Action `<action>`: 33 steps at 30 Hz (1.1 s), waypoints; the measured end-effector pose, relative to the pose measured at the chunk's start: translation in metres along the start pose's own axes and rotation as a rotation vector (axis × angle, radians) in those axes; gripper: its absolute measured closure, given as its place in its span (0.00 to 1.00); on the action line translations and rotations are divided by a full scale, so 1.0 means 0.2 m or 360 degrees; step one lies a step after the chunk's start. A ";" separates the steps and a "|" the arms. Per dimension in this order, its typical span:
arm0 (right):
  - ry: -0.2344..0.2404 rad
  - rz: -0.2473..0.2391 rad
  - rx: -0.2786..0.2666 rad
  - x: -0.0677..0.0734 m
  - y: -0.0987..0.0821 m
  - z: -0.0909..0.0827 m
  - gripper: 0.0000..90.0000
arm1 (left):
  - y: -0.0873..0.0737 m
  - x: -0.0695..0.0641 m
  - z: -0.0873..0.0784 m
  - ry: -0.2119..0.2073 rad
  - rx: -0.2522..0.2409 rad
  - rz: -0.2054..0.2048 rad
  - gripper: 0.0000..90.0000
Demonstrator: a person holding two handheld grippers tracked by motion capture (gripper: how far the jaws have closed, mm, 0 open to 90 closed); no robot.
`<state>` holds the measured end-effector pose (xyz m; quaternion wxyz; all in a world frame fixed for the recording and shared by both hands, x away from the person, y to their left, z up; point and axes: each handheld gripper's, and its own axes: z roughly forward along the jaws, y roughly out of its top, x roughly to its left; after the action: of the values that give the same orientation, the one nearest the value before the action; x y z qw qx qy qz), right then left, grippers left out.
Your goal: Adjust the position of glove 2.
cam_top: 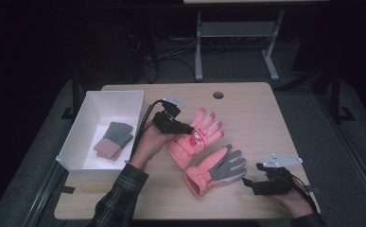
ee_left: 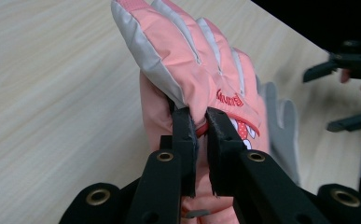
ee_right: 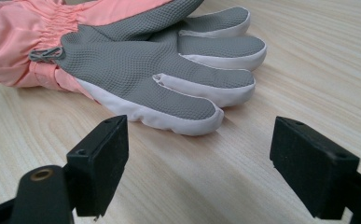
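Two pink winter gloves lie mid-table. The upper glove (cam_top: pixel 197 137), back side up with a red cartoon patch, is pinched at its edge by my left gripper (cam_top: pixel 188 128); in the left gripper view the black jaws are shut on the fabric of this pink glove (ee_left: pixel 192 79) and its near side is lifted off the wood. The second glove (cam_top: pixel 216 170) lies palm up, grey grip side showing (ee_right: pixel 145 65). My right gripper (cam_top: pixel 249 184) rests low near the table's front right with its jaws wide open, a short way from that glove's fingertips, touching nothing.
A white open box (cam_top: pixel 81 135) stands at the table's left side with a grey-and-pink knitted glove (cam_top: pixel 113 140) inside. A round cable hole (cam_top: pixel 218 95) sits near the far edge. Bare wood lies right of the gloves.
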<state>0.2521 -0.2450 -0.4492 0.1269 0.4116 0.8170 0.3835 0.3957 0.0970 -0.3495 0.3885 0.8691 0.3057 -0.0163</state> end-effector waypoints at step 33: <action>-0.0015 -0.0016 -0.0010 -0.01 0.00 -0.01 0.21 | 0.01 -0.34 0.26 -0.0206 0.0235 0.0226 0.92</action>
<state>0.2516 -0.2472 -0.4486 0.1339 0.4089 0.8171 0.3836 0.3535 0.0252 -0.3662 0.3425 0.9120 0.2156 -0.0671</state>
